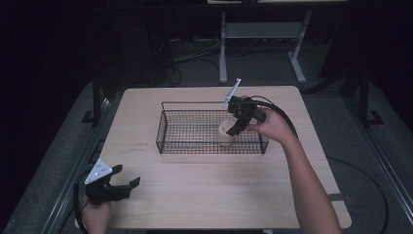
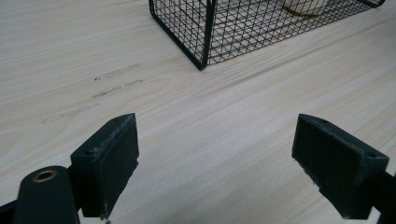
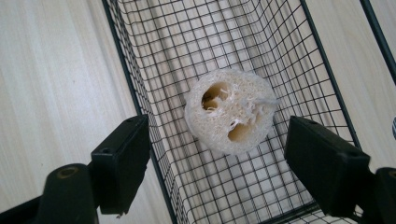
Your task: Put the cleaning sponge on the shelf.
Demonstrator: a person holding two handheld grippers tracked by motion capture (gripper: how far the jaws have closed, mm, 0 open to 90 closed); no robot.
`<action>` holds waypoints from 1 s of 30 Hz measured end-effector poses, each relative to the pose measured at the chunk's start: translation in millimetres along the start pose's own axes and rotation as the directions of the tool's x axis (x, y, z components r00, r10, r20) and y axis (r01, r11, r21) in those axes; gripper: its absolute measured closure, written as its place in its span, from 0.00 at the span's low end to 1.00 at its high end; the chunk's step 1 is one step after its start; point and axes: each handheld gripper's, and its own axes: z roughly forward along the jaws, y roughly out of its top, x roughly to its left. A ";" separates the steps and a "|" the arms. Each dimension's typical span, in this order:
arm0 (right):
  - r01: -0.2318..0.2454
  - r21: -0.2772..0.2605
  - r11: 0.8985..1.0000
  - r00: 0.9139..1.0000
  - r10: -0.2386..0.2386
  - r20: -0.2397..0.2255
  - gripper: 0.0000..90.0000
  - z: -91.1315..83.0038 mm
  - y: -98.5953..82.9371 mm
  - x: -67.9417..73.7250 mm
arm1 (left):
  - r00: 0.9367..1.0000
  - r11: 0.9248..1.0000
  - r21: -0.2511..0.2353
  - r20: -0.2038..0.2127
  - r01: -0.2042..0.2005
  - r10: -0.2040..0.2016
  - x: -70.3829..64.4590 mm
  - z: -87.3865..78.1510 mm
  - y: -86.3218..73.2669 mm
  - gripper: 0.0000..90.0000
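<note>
A pale loofah slice [image 3: 231,112] with two holes lies on the floor of a black wire basket [image 1: 161,131], toward its right end. My right gripper [image 1: 234,127] hovers over it, tilted down into the basket. In the right gripper view the right gripper [image 3: 219,140] is open, jaws wide on either side of the loofah and not touching it. My left gripper [image 1: 128,175] rests low near the table's front left corner, open and holding nothing. In the left gripper view, the left gripper [image 2: 215,158] faces bare wood, with the basket's corner [image 2: 205,32] and the loofah [image 2: 306,5] farther off.
The basket stands in the middle of a light wooden table [image 1: 204,195]. Faint marks [image 2: 116,79] show on the wood in front of the basket's left end. Metal table legs [image 1: 223,48] and cables lie on the dark floor beyond.
</note>
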 end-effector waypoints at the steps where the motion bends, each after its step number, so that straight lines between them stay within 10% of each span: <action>1: 0.000 0.000 1.000 1.000 0.000 0.000 0.25 0.0 0.0 0.0 | 1.000 1.000 0.001 0.000 0.000 0.000 -0.1 0.1 0.0 0.15; 30: 0.071 0.000 0.997 0.997 -0.071 -0.003 0.23 -18.1 -12.7 32.2 | 1.000 1.000 0.006 0.001 -0.002 0.002 -0.8 1.9 -0.2 0.15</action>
